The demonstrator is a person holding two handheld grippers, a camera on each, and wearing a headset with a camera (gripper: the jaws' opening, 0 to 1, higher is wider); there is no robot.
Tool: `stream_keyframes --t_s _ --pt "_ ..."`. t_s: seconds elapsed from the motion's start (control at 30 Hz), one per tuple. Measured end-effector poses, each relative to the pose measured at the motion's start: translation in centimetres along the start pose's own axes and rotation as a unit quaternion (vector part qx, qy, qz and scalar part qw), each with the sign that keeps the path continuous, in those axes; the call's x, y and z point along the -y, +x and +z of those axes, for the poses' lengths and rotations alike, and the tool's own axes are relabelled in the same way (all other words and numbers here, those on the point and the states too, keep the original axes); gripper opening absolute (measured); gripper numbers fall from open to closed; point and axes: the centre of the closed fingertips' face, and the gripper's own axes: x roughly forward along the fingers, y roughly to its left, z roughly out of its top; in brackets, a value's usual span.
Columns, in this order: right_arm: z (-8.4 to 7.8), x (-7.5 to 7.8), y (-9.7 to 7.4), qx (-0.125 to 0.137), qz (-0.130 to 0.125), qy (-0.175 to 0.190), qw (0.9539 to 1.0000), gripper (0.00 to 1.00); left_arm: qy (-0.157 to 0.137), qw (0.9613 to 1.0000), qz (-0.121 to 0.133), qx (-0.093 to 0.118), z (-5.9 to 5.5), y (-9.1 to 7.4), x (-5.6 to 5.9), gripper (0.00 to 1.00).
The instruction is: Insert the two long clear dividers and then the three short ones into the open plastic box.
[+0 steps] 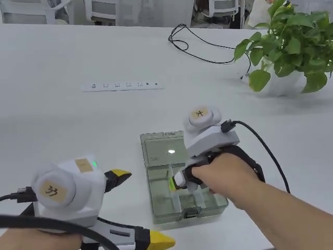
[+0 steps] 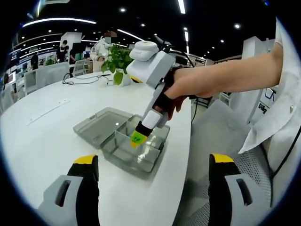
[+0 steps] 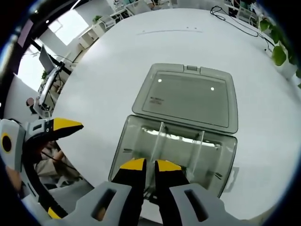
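Clear divider (image 3: 157, 141) apparently runs toward lid (image 3: 188, 96).

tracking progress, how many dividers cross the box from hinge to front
2: one divider runs into the right gripper's jaws, a second divider stands beside it. Others, being clear, may be hidden.

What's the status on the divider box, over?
Left gripper open, empty, off to the side of the box. Right gripper down in the box, shut on clear divider. Second divider seated alongside. Nothing in the way.

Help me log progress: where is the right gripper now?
Head view, right of centre: right gripper dips into the open plastic box, among clear dividers.
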Motion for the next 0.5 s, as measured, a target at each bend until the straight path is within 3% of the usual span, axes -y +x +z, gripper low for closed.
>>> stream_keyframes --t_s 0.27,0.5 --pt "-0.08 -0.08 0.15 0.003 0.012 -0.001 0.9999 0.09 0.0 1.0 0.002 -0.001 0.01 -0.07 -0.01 1.0" --pt "-0.11 -0.17 -0.16 0.02 0.039 0.008 0.999 0.14 -0.003 1.0 0.006 0.003 0.37 -0.19 0.0 1.0"
